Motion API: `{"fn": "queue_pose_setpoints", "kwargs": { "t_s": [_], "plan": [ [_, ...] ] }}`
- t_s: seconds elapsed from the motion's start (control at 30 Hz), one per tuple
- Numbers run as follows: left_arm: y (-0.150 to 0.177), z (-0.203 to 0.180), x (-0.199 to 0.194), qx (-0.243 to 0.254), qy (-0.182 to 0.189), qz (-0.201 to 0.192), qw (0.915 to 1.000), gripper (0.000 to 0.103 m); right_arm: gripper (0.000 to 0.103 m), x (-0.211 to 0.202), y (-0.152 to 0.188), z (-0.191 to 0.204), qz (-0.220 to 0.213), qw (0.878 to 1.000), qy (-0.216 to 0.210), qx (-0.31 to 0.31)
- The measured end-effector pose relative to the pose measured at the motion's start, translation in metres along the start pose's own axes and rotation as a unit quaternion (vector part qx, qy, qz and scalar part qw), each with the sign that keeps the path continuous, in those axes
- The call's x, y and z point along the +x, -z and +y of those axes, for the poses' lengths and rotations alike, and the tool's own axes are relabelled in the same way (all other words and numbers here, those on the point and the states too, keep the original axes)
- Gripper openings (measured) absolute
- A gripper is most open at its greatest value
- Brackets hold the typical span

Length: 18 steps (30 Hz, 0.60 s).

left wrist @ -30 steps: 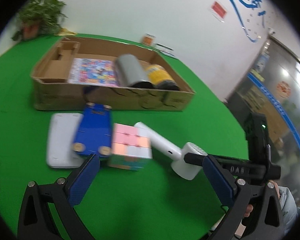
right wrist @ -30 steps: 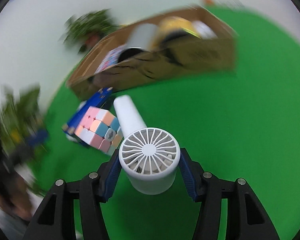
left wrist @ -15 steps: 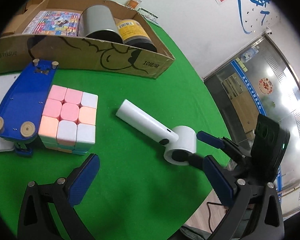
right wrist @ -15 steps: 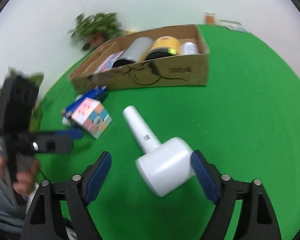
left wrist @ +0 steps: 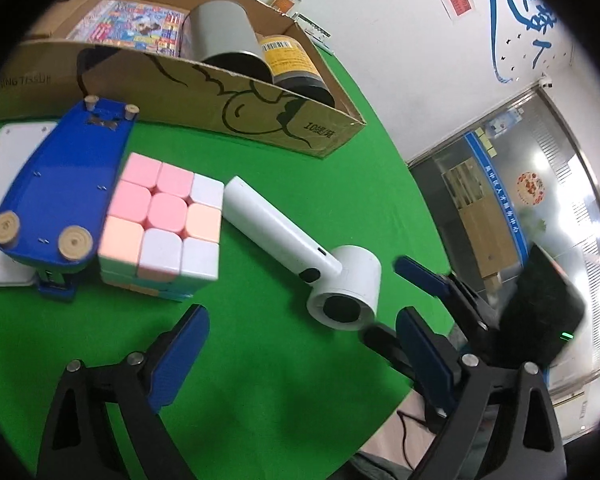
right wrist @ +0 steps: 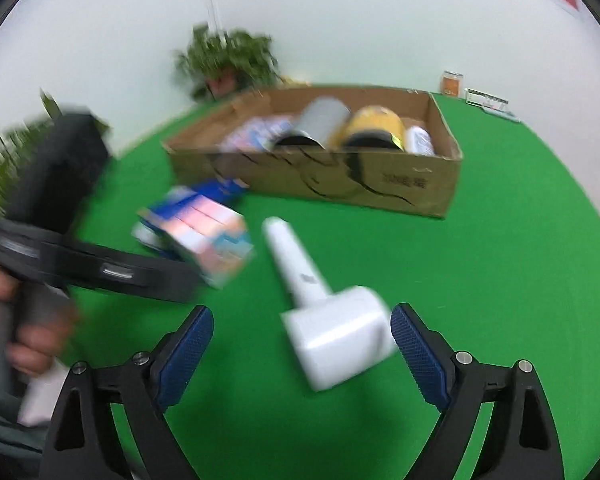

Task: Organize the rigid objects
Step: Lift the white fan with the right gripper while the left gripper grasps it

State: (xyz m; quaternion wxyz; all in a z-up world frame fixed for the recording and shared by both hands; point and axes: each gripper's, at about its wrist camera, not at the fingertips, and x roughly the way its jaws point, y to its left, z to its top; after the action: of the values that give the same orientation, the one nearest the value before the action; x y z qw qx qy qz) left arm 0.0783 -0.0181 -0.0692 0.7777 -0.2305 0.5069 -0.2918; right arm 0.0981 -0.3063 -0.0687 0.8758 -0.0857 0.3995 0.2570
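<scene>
A white handheld fan [left wrist: 284,240] lies on the green table, handle toward a cardboard box [left wrist: 260,120]. In the right wrist view its head [right wrist: 336,336] lies between the opening jaws of my right gripper [right wrist: 302,350]; the right pad is close beside it, the left pad well apart. The right gripper [left wrist: 384,300] also shows just behind the fan head. My left gripper [left wrist: 304,356] hovers near the fan and a pastel cube [left wrist: 160,228], jaws wide, closing, nothing between them. A blue stapler-like object [left wrist: 60,184] lies bottom-up over a white flat device [left wrist: 4,168].
The box holds a grey cylinder [left wrist: 224,32], a yellow-labelled can [left wrist: 292,60], a colourful booklet [left wrist: 132,24] and a white bottle [right wrist: 420,140]. A potted plant [right wrist: 228,60] stands behind it. The table edge curves at the right [left wrist: 432,240]. A hand [right wrist: 32,320] grips the left handle.
My right gripper opened and let go of the fan, which now lies on the table. My left gripper sank and came closer to the cube and the fan.
</scene>
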Motion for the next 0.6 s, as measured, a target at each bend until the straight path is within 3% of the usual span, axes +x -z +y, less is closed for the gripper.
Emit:
{"fn": "queue_pose_setpoints", "kwargs": {
  "t_s": [0.1, 0.2, 0.33, 0.47, 0.6],
  "plan": [
    [0.001, 0.000, -0.002, 0.002, 0.001, 0.001, 1.0000, 0.094, 0.064, 0.014, 0.003, -0.006, 0.021, 1.000, -0.001, 0.016],
    [0.000, 0.002, 0.000, -0.004, 0.002, -0.001, 1.0000, 0.094, 0.056, 0.009, 0.010, 0.005, 0.022, 0.999, -0.029, 0.017],
    [0.000, 0.007, 0.007, -0.008, 0.005, 0.012, 0.9999, 0.094, 0.056, -0.009, 0.028, 0.042, 0.038, 0.996, -0.082, 0.023],
    [-0.001, 0.008, 0.018, -0.015, 0.013, 0.036, 0.9992, 0.081, 0.063, -0.012, 0.028, 0.054, 0.022, 0.996, -0.067, 0.051],
    [0.000, 0.013, 0.030, -0.025, 0.003, 0.060, 0.9979, 0.066, 0.064, 0.004, 0.029, 0.060, 0.041, 0.995, -0.047, 0.082]
  ]
}}
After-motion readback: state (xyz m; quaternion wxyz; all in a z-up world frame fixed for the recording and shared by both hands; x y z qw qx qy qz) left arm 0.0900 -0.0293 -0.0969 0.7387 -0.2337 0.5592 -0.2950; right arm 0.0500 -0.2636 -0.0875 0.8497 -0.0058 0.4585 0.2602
